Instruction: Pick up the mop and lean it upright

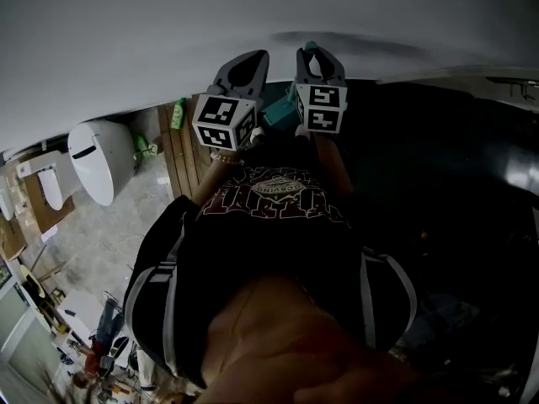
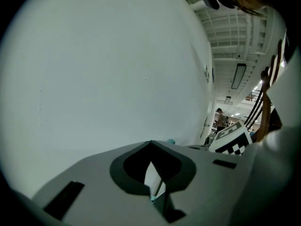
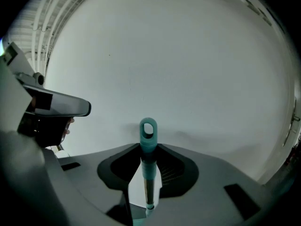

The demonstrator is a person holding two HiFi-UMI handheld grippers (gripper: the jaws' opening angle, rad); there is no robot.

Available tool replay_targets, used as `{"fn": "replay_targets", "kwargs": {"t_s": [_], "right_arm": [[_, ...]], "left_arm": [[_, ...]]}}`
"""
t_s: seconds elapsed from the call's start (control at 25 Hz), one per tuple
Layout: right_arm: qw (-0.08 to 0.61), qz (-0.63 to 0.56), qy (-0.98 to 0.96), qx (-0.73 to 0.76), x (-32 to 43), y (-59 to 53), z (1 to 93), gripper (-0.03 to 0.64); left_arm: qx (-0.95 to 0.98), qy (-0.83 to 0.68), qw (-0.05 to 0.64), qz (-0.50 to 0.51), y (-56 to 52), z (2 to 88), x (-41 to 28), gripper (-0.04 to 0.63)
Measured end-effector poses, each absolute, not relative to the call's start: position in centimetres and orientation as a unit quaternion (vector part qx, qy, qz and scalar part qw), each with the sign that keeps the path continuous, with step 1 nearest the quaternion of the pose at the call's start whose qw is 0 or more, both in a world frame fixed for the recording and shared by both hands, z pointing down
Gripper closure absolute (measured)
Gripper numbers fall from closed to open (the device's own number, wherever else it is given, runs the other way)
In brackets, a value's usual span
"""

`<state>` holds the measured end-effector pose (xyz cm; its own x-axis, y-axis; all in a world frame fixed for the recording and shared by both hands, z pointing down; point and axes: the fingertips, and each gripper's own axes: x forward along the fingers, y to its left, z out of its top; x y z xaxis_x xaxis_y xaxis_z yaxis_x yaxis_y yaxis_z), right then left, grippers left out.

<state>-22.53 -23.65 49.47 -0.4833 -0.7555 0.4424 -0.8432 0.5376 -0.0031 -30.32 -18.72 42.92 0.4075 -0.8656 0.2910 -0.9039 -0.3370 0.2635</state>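
The mop's handle (image 3: 148, 140), a steel pole with a teal grip and a hanging loop at its tip, stands upright close to a white wall (image 3: 188, 55). It runs between the jaws of my right gripper (image 3: 149, 173). They stand wide, with wall showing beside the pole, so the gripper is open. The mop head is hidden. In the head view both grippers are raised side by side toward the wall, the left gripper (image 1: 244, 61) beside the right gripper (image 1: 318, 57). The left gripper (image 2: 153, 173) shows a narrow gap with a thin dark rod in it; its grip is unclear.
A white toilet (image 1: 99, 160) stands on the tiled floor (image 1: 101, 234) at the left, next to a wooden panel (image 1: 181, 154) with a green bottle (image 1: 178, 114). Clutter (image 1: 93, 343) lies at the bottom left. A person (image 2: 219, 119) stands far off down a hall.
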Motion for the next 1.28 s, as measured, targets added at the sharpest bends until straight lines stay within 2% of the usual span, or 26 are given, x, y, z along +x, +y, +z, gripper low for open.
{"fn": "replay_targets", "kwargs": {"t_s": [0.48,1.28], "right_arm": [[0.215,0.115,-0.858,0.453,-20.1,-18.8,49.5,0.499],[0.192,0.122,-0.859,0.460,-16.5,-15.7,48.4,0.503]], "left_arm": [[0.823,-0.529,0.200,0.046,-17.3,43.2,-27.8,0.557],[0.825,-0.529,0.195,0.044,-16.7,43.1,-26.0,0.557]]}}
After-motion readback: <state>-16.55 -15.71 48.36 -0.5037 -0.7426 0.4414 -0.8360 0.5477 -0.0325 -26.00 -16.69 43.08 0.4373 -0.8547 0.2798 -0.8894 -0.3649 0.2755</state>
